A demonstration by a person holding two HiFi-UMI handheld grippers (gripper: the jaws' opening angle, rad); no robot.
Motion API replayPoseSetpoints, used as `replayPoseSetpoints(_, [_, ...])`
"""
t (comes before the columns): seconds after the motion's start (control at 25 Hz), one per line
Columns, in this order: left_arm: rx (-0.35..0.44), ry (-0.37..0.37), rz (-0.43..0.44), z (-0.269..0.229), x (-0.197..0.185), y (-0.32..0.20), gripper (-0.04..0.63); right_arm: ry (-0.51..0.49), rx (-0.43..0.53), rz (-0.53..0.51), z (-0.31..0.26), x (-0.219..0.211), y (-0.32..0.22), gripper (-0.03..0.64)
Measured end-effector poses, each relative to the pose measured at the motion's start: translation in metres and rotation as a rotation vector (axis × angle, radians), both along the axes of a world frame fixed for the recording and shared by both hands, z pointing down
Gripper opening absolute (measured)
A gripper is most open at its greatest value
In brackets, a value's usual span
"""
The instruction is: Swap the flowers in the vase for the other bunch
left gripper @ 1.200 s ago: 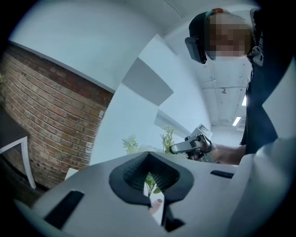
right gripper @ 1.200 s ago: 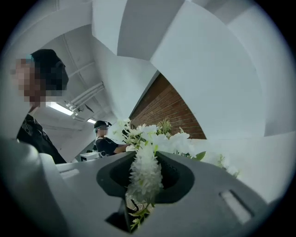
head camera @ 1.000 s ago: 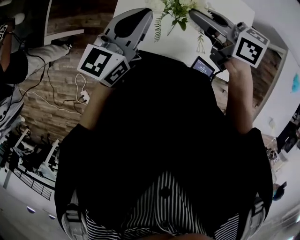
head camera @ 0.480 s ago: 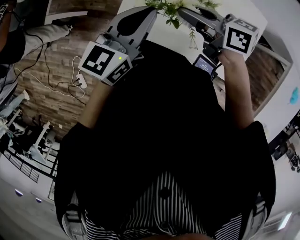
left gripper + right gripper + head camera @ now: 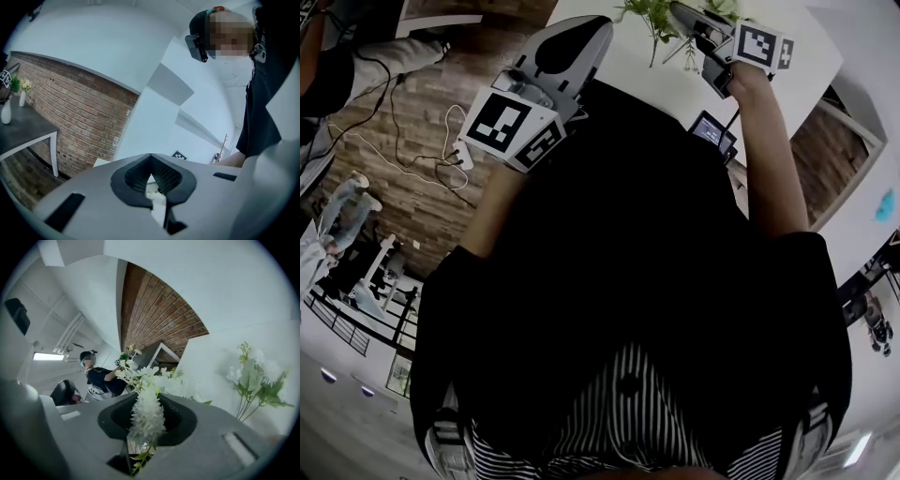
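My right gripper (image 5: 147, 397) is shut on a bunch of white flowers (image 5: 147, 416), whose stems pass between the jaws while the blooms stick out past them. In the head view this gripper (image 5: 686, 17) reaches over the white table (image 5: 623, 70) at the top edge, with green leaves (image 5: 652, 14) at its tip. A second bunch of white flowers with green leaves (image 5: 255, 376) shows at the right of the right gripper view. No vase for it is visible. My left gripper (image 5: 596, 26) hovers at the table's near edge, its jaws (image 5: 151, 158) shut on nothing.
A small device with a lit screen (image 5: 712, 131) sits by the table's near edge under my right forearm. Cables (image 5: 412, 169) lie on the wooden floor at left. A dark side table with a white vase (image 5: 5, 111) stands far off by a brick wall, and a person (image 5: 101, 376) stands beyond.
My right gripper has moved farther out over the table with the white bunch, toward the picture's top edge, and has rolled. The left gripper has hardly shifted.
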State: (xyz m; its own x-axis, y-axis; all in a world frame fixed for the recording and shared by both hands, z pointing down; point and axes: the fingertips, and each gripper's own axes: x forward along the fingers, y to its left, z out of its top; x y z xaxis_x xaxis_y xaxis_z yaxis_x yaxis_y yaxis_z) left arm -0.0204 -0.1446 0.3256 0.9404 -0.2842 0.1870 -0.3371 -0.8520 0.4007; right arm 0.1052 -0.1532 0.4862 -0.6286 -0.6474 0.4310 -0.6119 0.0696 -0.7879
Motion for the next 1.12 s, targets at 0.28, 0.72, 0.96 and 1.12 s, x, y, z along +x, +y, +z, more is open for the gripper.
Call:
replayPoseSetpoints(0.28, [-0.004,-0.005,-0.007,-0.001,-0.009,-0.007,0.005,0.041,-0.048,0.132,0.05,0.027,-0.026,0.1])
replayPoseSetpoints(0.72, [-0.021,-0.011,-0.051,0.005,-0.018,-0.019,0.005,0.002,-0.051,0.229,0.069,0.053,-0.069,0.101])
replayPoseSetpoints(0.96, [-0.03,-0.013,-0.06,0.012,-0.029,-0.021,0.005,0.071,-0.067,0.237,0.086,0.058,-0.073,0.135])
replayPoseSetpoints(1.12, [-0.024,-0.005,-0.051,0.008,-0.026,-0.024,0.005,0.123,-0.091,0.228,0.092,0.06,-0.072,0.197])
